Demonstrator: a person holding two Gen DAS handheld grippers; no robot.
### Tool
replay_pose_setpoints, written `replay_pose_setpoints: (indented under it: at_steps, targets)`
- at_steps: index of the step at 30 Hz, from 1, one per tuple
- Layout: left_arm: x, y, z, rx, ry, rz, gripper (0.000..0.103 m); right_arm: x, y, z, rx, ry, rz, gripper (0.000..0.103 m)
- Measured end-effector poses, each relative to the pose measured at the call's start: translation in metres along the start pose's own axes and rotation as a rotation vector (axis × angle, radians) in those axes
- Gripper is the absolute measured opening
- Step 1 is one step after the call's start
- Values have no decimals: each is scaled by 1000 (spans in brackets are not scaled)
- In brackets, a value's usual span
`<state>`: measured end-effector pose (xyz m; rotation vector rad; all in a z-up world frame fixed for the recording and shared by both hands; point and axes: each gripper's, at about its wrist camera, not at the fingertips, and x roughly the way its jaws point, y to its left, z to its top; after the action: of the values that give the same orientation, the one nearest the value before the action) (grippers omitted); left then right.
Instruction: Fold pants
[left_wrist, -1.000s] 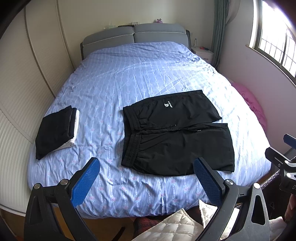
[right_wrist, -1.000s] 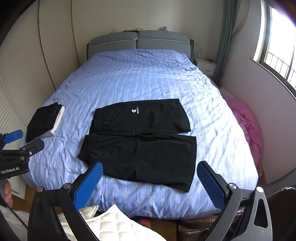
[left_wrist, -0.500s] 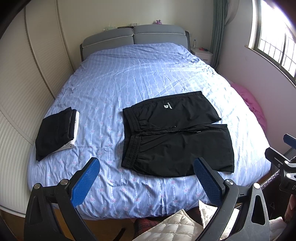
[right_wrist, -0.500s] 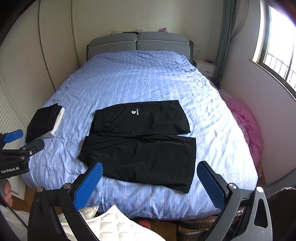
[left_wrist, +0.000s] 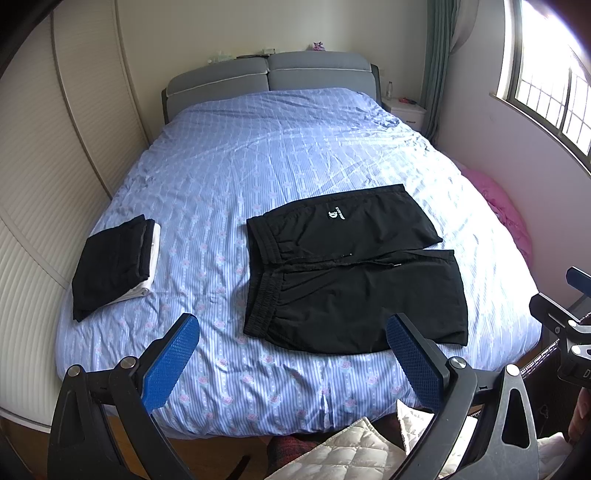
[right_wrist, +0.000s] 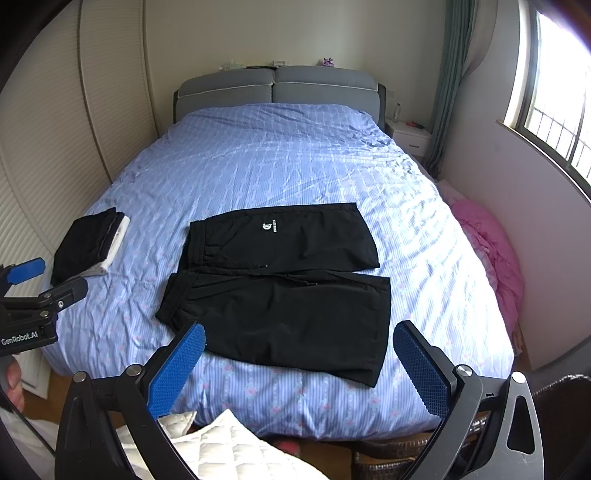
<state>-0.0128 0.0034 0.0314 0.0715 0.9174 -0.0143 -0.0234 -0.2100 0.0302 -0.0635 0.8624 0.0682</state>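
- Black pants (left_wrist: 354, 273) lie flat on the bed (left_wrist: 258, 155).
- Left claw (left_wrist: 291, 354) spread wide, holding nothing.
- Right claw (right_wrist: 299, 363) spread wide, holding nothing.

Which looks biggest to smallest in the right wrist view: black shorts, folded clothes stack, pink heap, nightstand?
1. black shorts
2. pink heap, partly hidden by the bed
3. folded clothes stack
4. nightstand, farthest away, so its small look is partly distance
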Motion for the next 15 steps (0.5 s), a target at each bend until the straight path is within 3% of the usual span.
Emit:
replay_pose_setpoints:
  at_steps: [15]
  targets:
    - [-2, -1, -2, -4, 1, -1, 103, 0, 1, -2, 0, 1, 1, 103]
